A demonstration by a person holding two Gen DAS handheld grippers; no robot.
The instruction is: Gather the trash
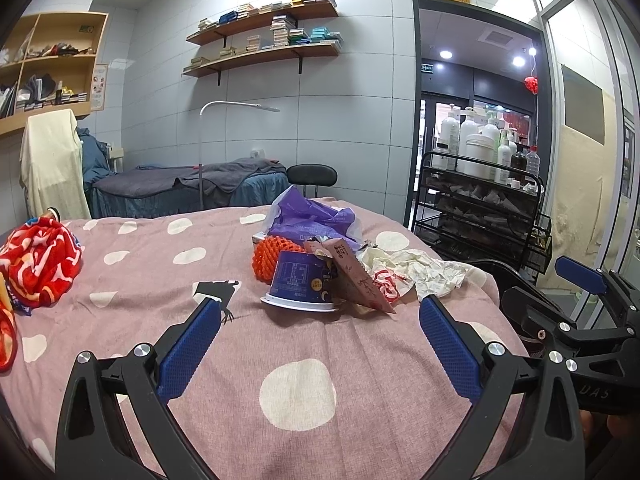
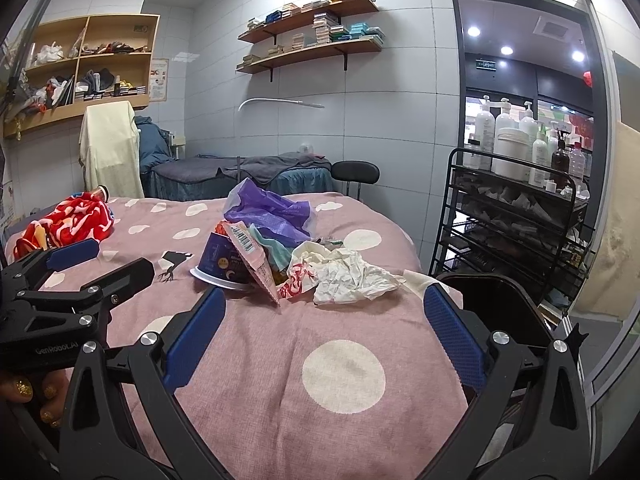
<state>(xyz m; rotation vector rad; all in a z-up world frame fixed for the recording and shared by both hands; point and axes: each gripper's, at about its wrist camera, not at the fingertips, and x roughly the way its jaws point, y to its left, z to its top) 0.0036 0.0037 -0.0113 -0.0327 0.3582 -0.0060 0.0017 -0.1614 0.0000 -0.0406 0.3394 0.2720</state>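
A heap of trash lies mid-bed on the pink dotted cover (image 1: 296, 396) (image 2: 344, 376): an upturned blue cup (image 1: 301, 280) (image 2: 220, 262), an orange foam net (image 1: 267, 259), a pink wrapper (image 1: 358, 280) (image 2: 256, 264), crumpled white paper (image 1: 420, 270) (image 2: 348, 274) and a purple plastic bag (image 1: 312, 218) (image 2: 268, 208). My left gripper (image 1: 320, 316) hovers open just short of the cup, holding nothing. My right gripper (image 2: 324, 308) is open too, low over the cover in front of the paper. Each gripper shows at the edge of the other's view.
A red patterned blanket (image 1: 38, 266) (image 2: 68, 226) lies at the bed's left. A black bin (image 2: 492, 304) stands off the bed's right edge, beside a black trolley (image 1: 484, 200) (image 2: 516, 216) of bottles. A second bed, a stool and wall shelves are behind.
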